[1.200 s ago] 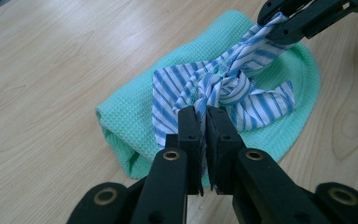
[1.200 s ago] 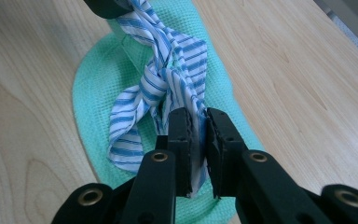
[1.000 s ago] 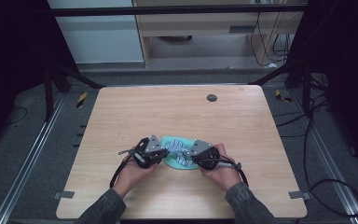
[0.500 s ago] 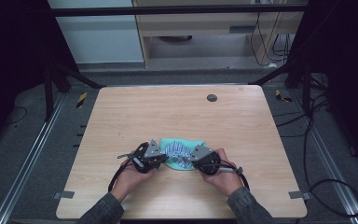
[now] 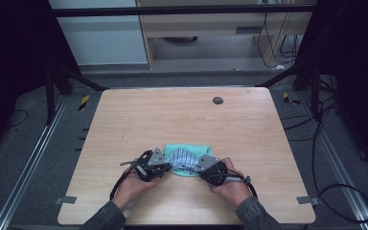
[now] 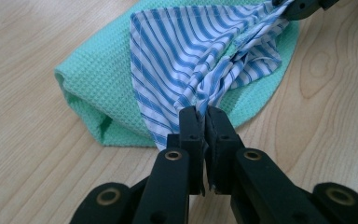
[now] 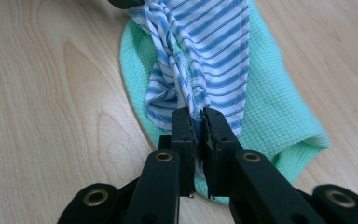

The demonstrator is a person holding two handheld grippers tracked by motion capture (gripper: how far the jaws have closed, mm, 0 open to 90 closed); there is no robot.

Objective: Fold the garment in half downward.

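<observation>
— Where do we have the striped cloth (image 5: pixel 182 158) right now?

— It's near the front edge of the worktop (image 5: pixel 182 120), lying on top of the green waffle towel (image 5: pixel 189 149). We're holding it at two ends, so it runs bunched between our grippers.

— What is the left gripper (image 6: pixel 204 122) doing?

— Its jaws are pressed together on a gathered corner of the striped cloth. In the left gripper view, the blue and white fabric fans out from the pinch and spreads up over the green towel. In the high view that gripper (image 5: pixel 164 166) sits at the left end of the cloth, with our left hand (image 5: pixel 133 184) behind it.

— And the right gripper (image 7: pixel 198 122)?

— Same story. Its jaws are clamped on the other bunched end, and a little fabric shows in the narrow gap between them. From above, it (image 5: pixel 197 168) is at the right end of the cloth, with our right hand (image 5: pixel 231 188) behind it.

— Is the green towel caught in either pinch?

— We can't tell for certain. The towel lies flat on the wood under the striped cloth, with a folded, rounded edge, and it reaches close beneath both pairs of jaws.

— Anything else on the worktop?

— A small dark round spot (image 5: pixel 217 100) far back, well apart from the cloths.
</observation>
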